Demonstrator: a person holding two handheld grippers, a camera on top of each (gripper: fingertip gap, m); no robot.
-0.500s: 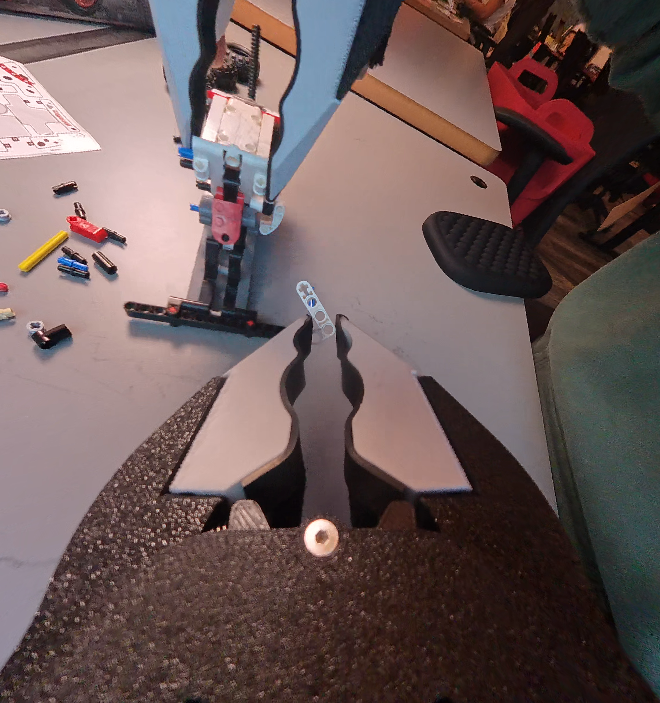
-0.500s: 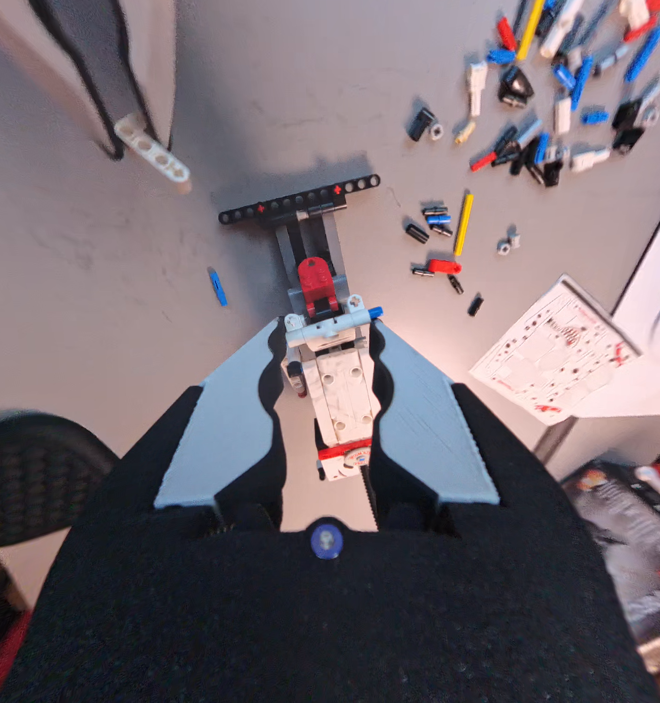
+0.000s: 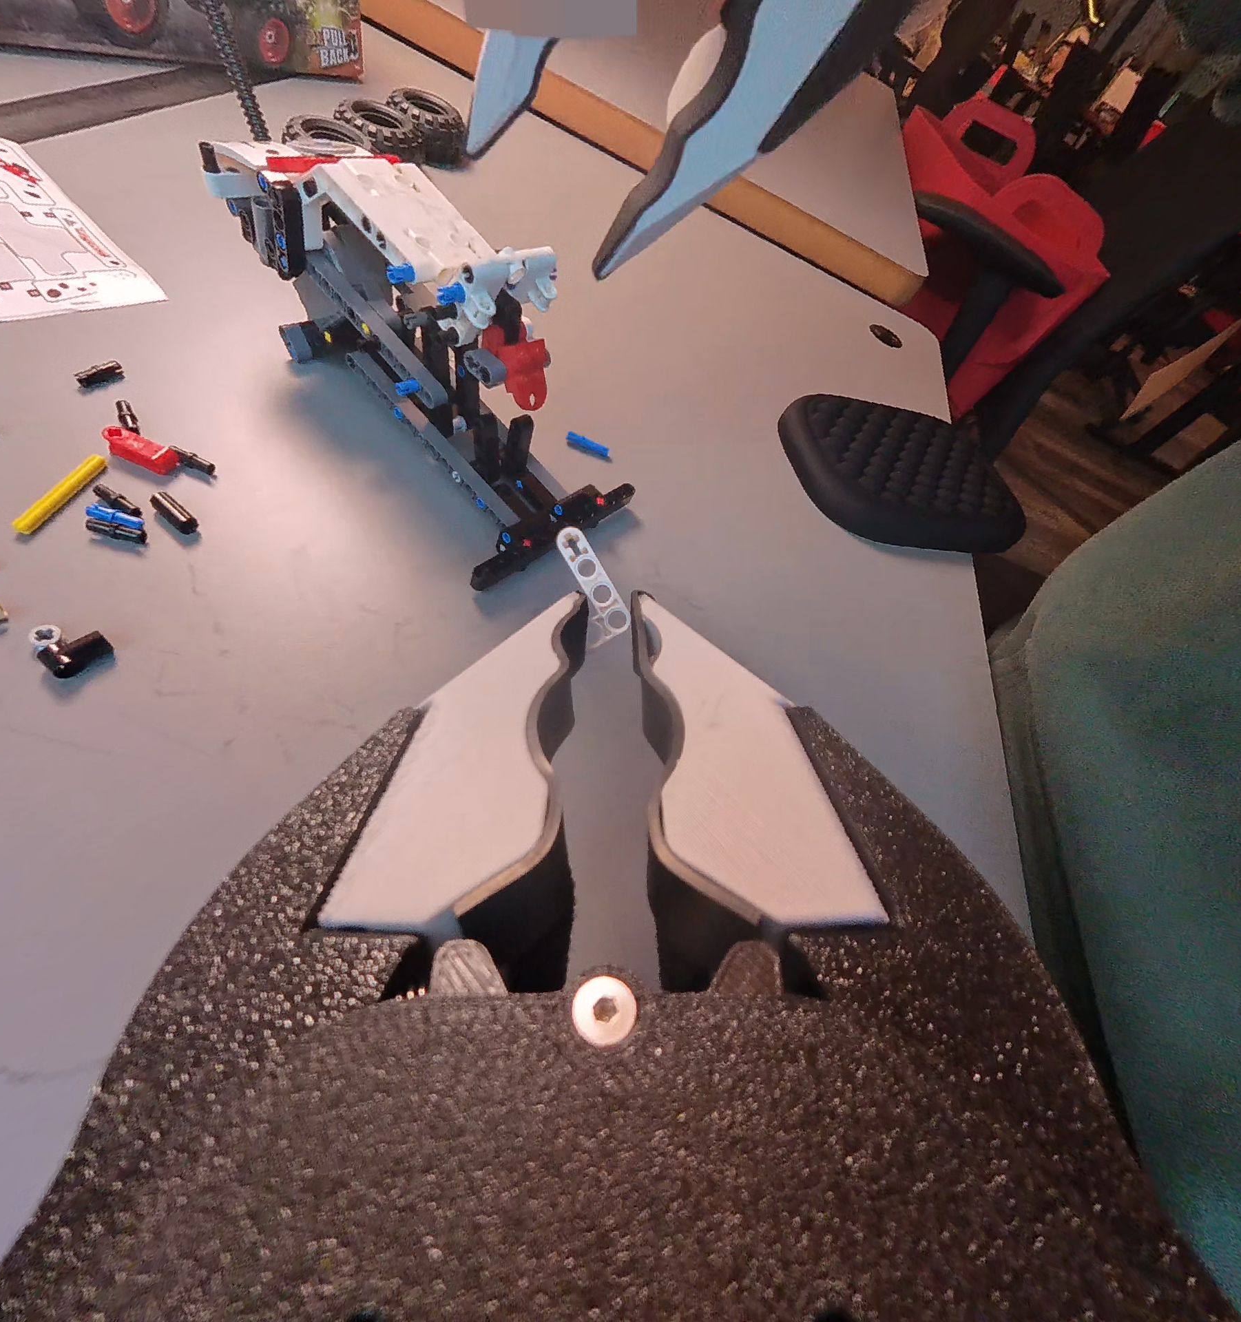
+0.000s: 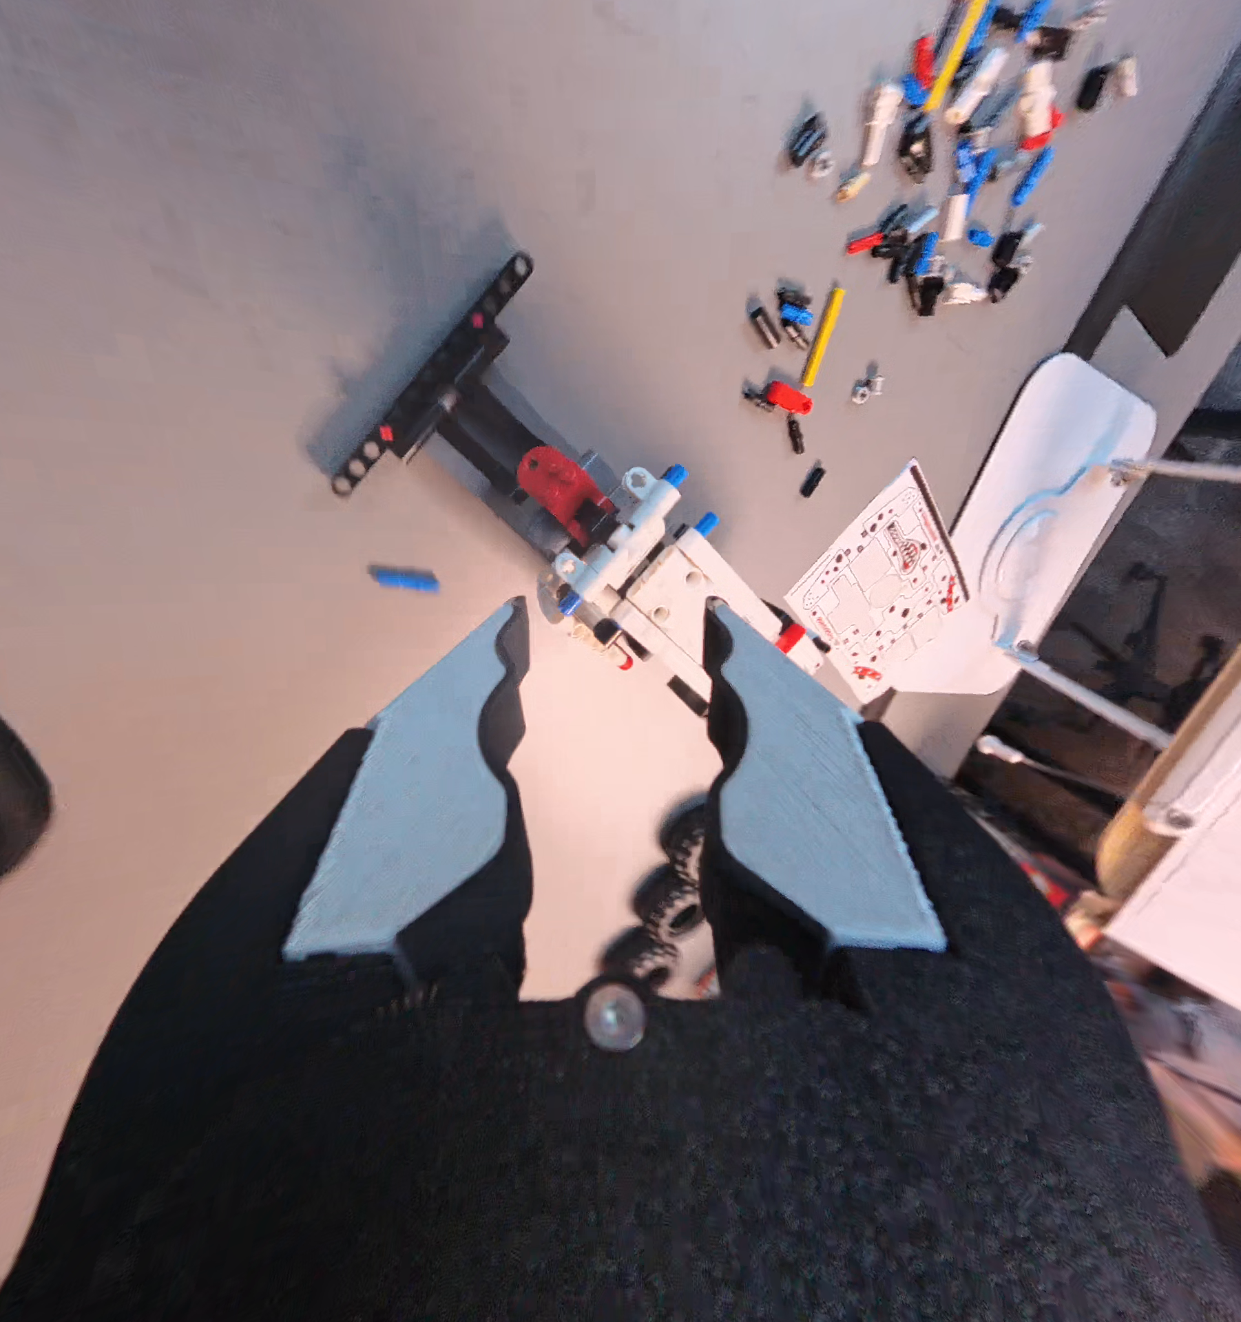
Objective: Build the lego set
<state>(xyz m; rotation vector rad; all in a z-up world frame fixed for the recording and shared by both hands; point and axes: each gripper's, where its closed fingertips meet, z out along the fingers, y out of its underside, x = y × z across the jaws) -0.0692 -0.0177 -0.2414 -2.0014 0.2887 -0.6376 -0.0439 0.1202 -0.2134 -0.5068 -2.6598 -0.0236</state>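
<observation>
The partly built lego vehicle (image 3: pixel 417 286), white, grey, black and red, lies on its side on the grey table (image 3: pixel 245 715); it also shows in the right wrist view (image 4: pixel 625 565). My left gripper (image 3: pixel 607 608) is shut on a small white beam with holes (image 3: pixel 592 583), held just short of the model's black cross beam (image 3: pixel 553 526). My right gripper (image 4: pixel 614 608) is open and empty, lifted above the model; it shows at the top of the left wrist view (image 3: pixel 553 207). A blue pin (image 3: pixel 587 443) lies beside the model.
Loose lego pieces (image 3: pixel 113 493) lie left of the model; a bigger pile (image 4: pixel 961 164) shows in the right wrist view. An instruction sheet (image 3: pixel 24 243), black tyres (image 3: pixel 389 125) and the set's box (image 3: pixel 174 28) lie farther back. A chair armrest (image 3: pixel 897 472) sits at the table's right edge. About 15 centimeters separates my left fingertips from my right.
My right gripper has opened, let go of the model and lifted away. The model has tipped over and turned on the table. My left gripper still holds the white beam.
</observation>
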